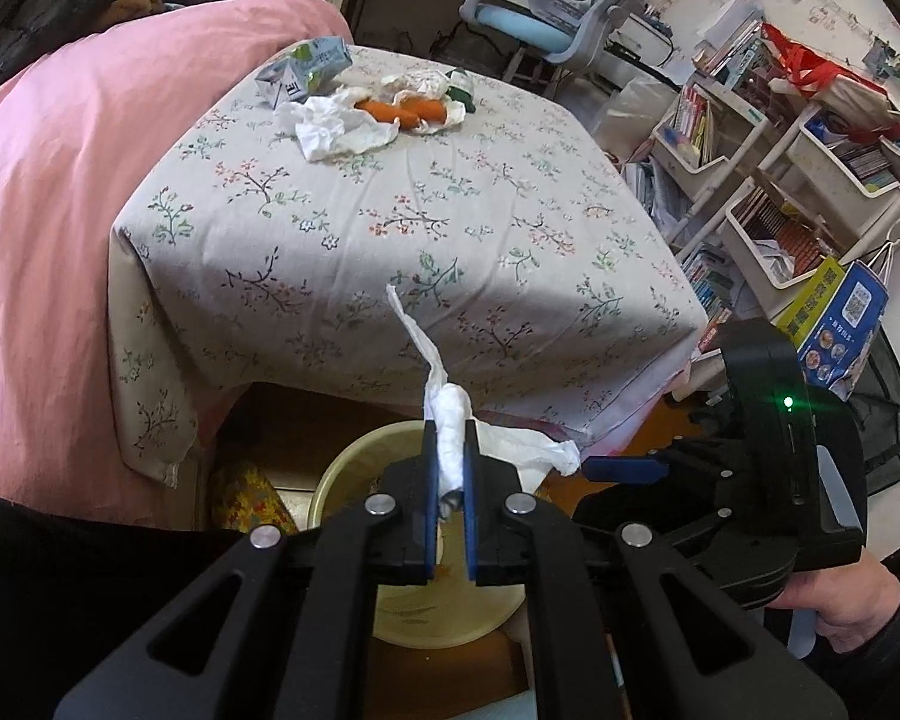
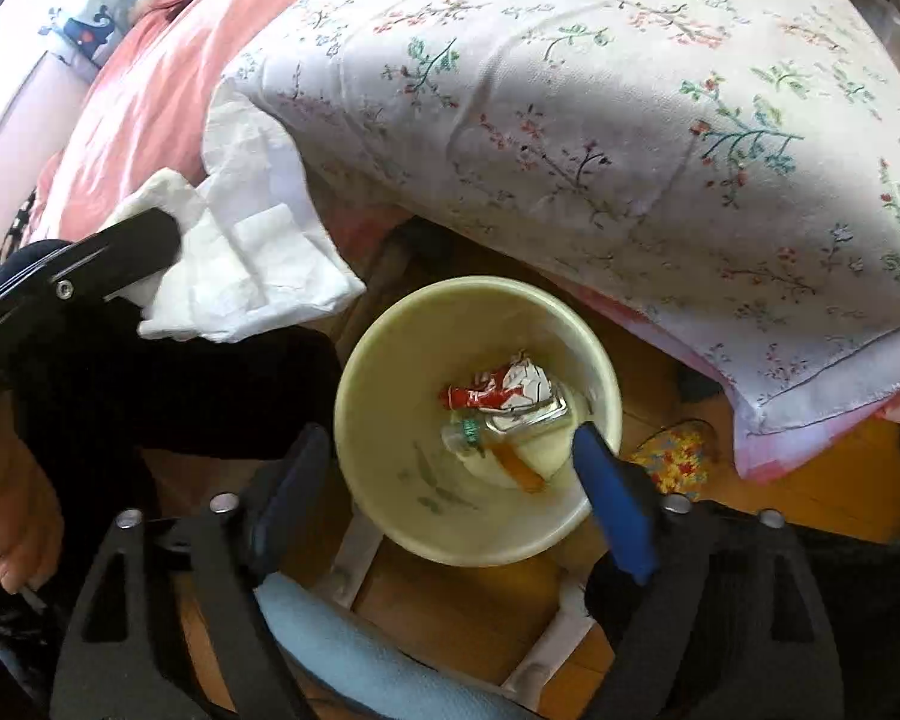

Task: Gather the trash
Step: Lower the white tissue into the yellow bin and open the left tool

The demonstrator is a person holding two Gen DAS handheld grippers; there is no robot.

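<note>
- The left tool (image 1: 450,468) is clamping a twisted white tissue (image 1: 450,426) between its blue pads, jaws drawn in tight around the wad, one thin tail of the paper sticking up and another trailing off to the right.
- That tissue is hanging just above the rim of a pale yellow bucket (image 1: 342,468) sitting on the wooden floor at the foot of the bench (image 1: 390,192).
- The right tool (image 2: 456,468) is hovering over the same bucket (image 2: 378,372) with its jaws spread wide and gripping nothing, one blue pad on either side of the bucket's mouth.
- Inside the bucket, a crumpled red-and-white wrapper (image 2: 498,393) is lying on top of a flattened carton and an orange scrap.
- The bench, draped in a floral cloth, is still carrying trash at its far end: a crushed drink carton (image 1: 303,69), crumpled white paper (image 1: 330,126) and orange carrot pieces (image 1: 399,111) lying close together.
- From the right wrist view, the held tissue (image 2: 252,252) is showing as a broad white sheet beside the left tool's dark finger, left of the bucket.
- A pink bedspread (image 1: 48,180) is lying beside the bench, and a book-filled white rack (image 1: 768,180) is standing on the other side.
</note>
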